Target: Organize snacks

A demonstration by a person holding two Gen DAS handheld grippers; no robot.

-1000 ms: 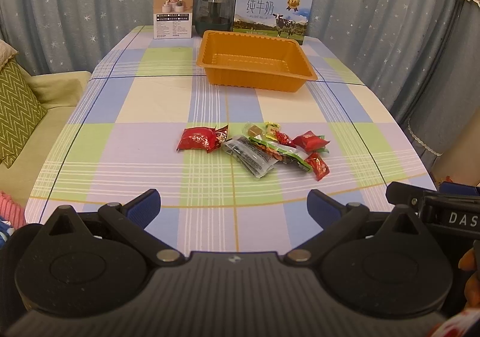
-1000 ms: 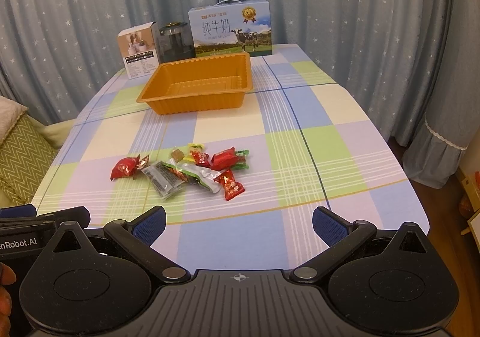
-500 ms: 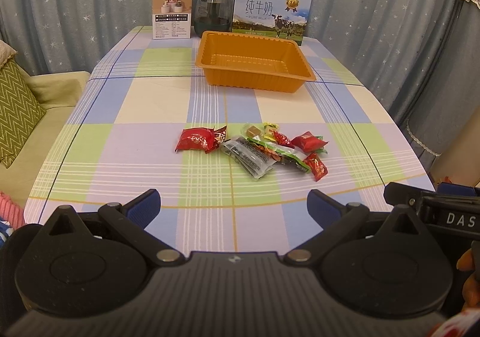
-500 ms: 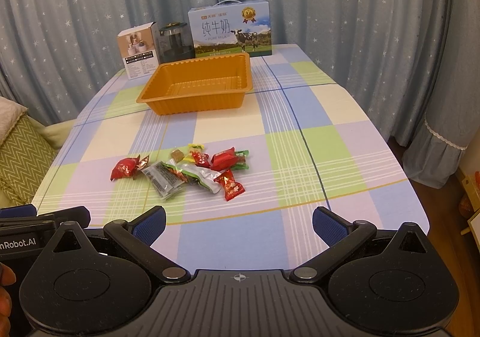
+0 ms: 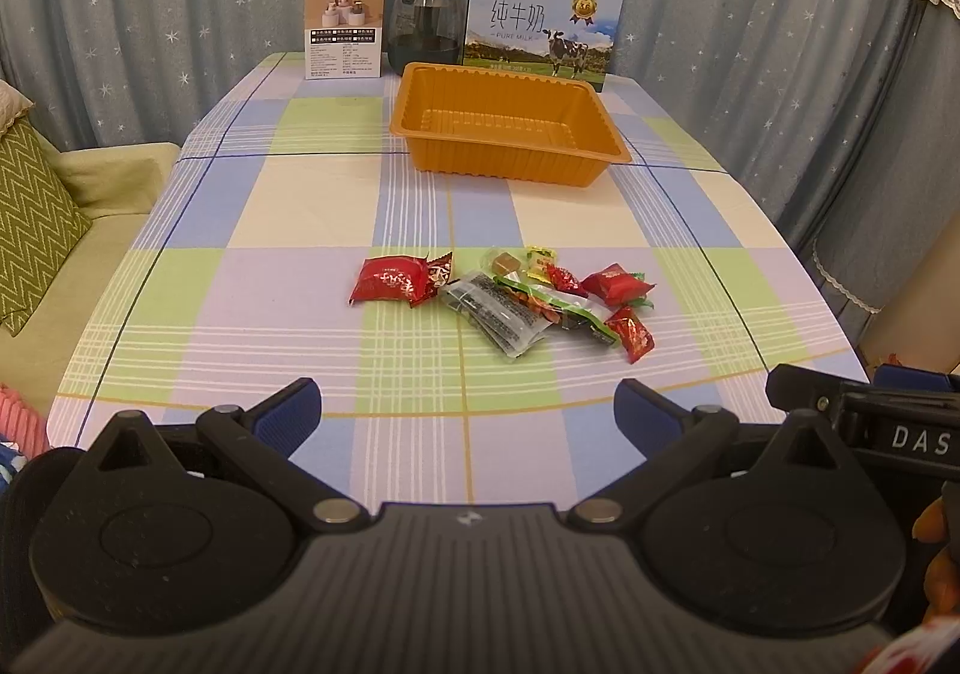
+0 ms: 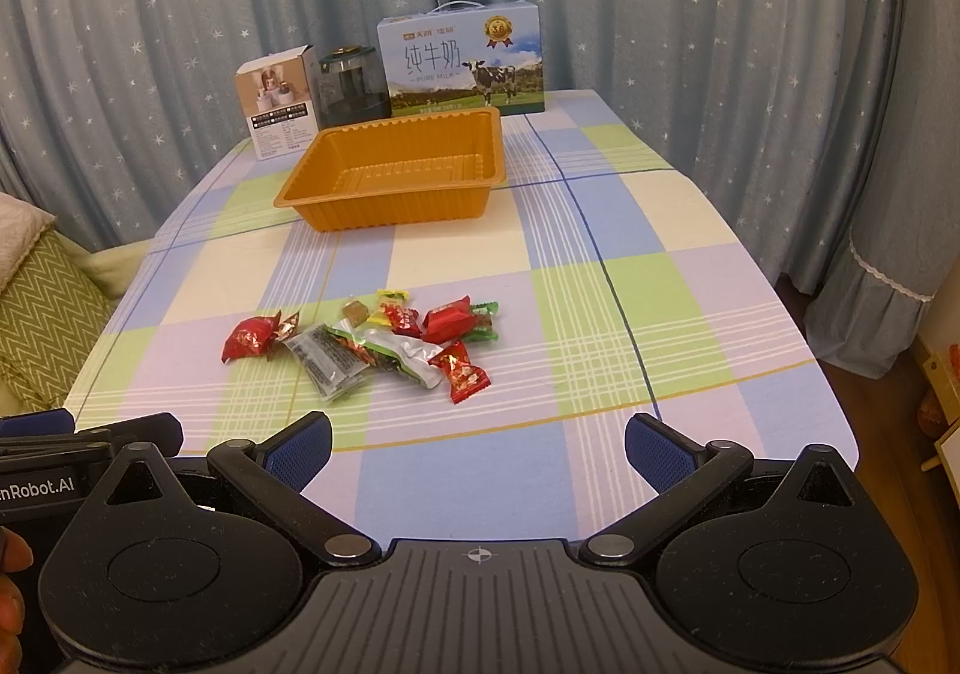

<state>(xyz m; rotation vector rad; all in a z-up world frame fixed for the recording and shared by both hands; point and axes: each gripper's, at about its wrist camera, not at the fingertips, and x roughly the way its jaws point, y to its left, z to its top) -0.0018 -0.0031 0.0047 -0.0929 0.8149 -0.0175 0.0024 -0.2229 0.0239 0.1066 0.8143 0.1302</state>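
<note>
Both the left claw (image 5: 467, 411) and right claw (image 6: 477, 449) hover spread and empty at the desk's (image 5: 288, 218) near edge, the snack pile (image 5: 504, 296) lying well ahead, short of the empty orange tray (image 5: 510, 134).

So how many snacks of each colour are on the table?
Red snacks: 4
Green snack: 1
Clear snack: 1
Yellow snack: 1
Brown snack: 1
Total: 8
</note>
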